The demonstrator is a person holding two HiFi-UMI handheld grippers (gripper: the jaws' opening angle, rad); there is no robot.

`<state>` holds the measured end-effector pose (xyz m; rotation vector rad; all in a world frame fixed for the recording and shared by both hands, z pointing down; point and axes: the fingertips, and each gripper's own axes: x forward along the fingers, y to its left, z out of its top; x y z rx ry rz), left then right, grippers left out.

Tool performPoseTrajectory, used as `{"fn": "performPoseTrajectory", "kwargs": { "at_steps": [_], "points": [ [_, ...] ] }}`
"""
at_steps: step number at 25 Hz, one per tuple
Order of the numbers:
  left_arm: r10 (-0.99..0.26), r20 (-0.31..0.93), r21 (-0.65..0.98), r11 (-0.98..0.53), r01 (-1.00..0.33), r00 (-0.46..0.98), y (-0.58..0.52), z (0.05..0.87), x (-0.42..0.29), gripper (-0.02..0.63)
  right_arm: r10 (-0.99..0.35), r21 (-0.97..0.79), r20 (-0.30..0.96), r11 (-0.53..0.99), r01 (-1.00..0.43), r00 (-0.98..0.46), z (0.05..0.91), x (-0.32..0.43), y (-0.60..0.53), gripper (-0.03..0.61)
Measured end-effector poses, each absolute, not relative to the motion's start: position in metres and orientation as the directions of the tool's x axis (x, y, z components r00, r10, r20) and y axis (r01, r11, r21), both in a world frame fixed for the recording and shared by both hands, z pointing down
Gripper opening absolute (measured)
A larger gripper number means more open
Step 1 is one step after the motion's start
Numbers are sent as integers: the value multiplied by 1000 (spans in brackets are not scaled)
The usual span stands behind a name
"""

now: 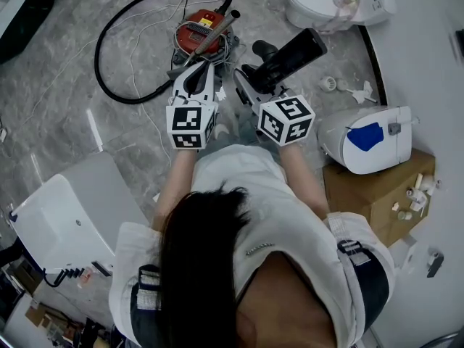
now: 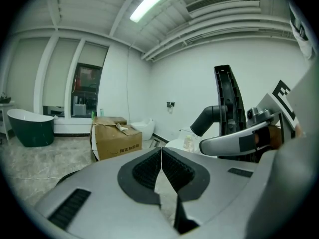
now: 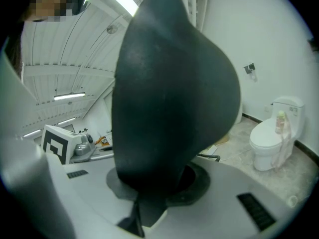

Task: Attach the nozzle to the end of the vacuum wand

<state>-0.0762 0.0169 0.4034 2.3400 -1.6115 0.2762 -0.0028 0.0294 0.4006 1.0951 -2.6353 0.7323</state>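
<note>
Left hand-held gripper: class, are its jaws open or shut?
Shut. The left hand-held gripper shows its ribbed pads meeting, with nothing between them.

In the right gripper view the nozzle fills the middle of the frame. It covers the pads of the right gripper, so I can't see where they bear on it, and much of the room behind is blocked too. From the head view, the near end of the wand runs under the left gripper, and I can't tell whether the two touch. The toilet is cut by the top edge. The small white bits on the cardboard box are too tiny for me to name. In the left gripper view the print on the brown carton is unreadable.
</note>
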Motion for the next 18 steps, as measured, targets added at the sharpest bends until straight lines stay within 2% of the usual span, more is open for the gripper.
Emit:
{"fn": "performPoseTrajectory", "kwargs": {
  "at_steps": [9, 13, 18],
  "points": [
    [-884, 349, 130, -282, -950, 310, -7, 415, -79, 5, -541, -421, 354, 637, -646, -763, 406, -10, 1, 92],
    [-903, 344, 80, -248, -966, 260, -20, 412, -86, 5, -507, -434, 362, 651, -623, -782, 410, -12, -12, 92],
    [-893, 366, 72, -255, -964, 263, -29, 423, -84, 5, -480, -447, 370, 659, -605, -796, 415, -15, -24, 92]
  ]
}}
